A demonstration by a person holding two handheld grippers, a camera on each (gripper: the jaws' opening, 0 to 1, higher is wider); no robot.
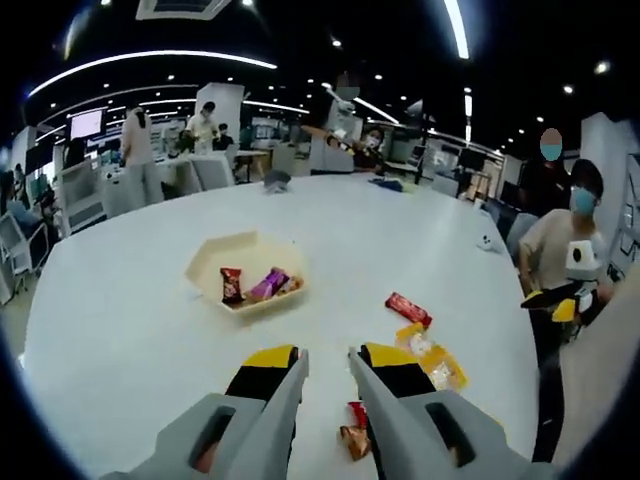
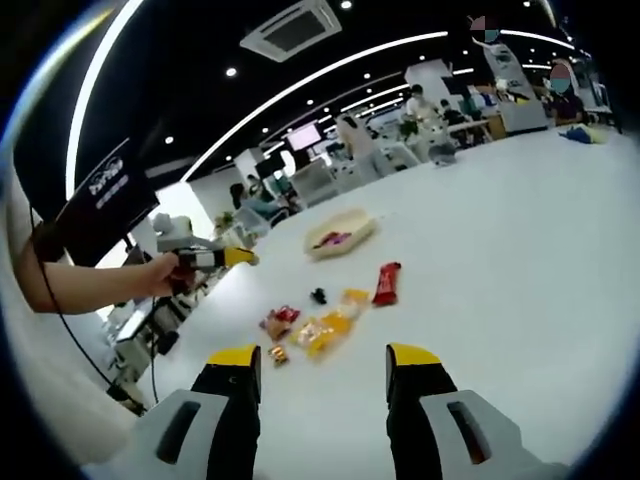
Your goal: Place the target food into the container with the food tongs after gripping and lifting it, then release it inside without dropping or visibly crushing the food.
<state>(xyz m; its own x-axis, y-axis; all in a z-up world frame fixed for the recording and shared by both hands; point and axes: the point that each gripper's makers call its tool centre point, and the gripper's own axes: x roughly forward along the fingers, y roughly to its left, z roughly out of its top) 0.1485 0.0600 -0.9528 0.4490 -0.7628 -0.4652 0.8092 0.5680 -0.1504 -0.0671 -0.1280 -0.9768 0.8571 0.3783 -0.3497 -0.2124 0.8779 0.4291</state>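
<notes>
Target food: loose wrapped snacks on the white table (image 1: 130, 330), none gripped. In the left gripper view a red bar (image 1: 408, 309) lies at about 2 o'clock from the jaw tips, with yellow packets (image 1: 432, 358) just beside it toward the gripper, and a red and brown wrapper (image 1: 355, 432) partly hidden between the jaws near the bottom. In the right gripper view the same cluster sits at 12 o'clock from the jaws: red bar (image 2: 386, 283), yellow packets (image 2: 328, 328), small red wrapper (image 2: 280, 320), and a small dark item (image 2: 318, 295), too small to identify.

Container (image 1: 247, 272): pale open box, at 11 o'clock ahead of the left gripper, well apart from the loose snacks. It holds a red-brown packet, a purple packet and an orange one. In the right gripper view the container (image 2: 341, 232) lies beyond the cluster.

Left gripper (image 1: 328, 358): jaws apart, nothing between the yellow tips; hovers above the table. In the right gripper view it (image 2: 225, 257) enters at 9 o'clock, held by a hand (image 2: 160, 272).

Right gripper (image 2: 323, 362): jaws wide apart, nothing held, above the table short of the cluster.
</notes>
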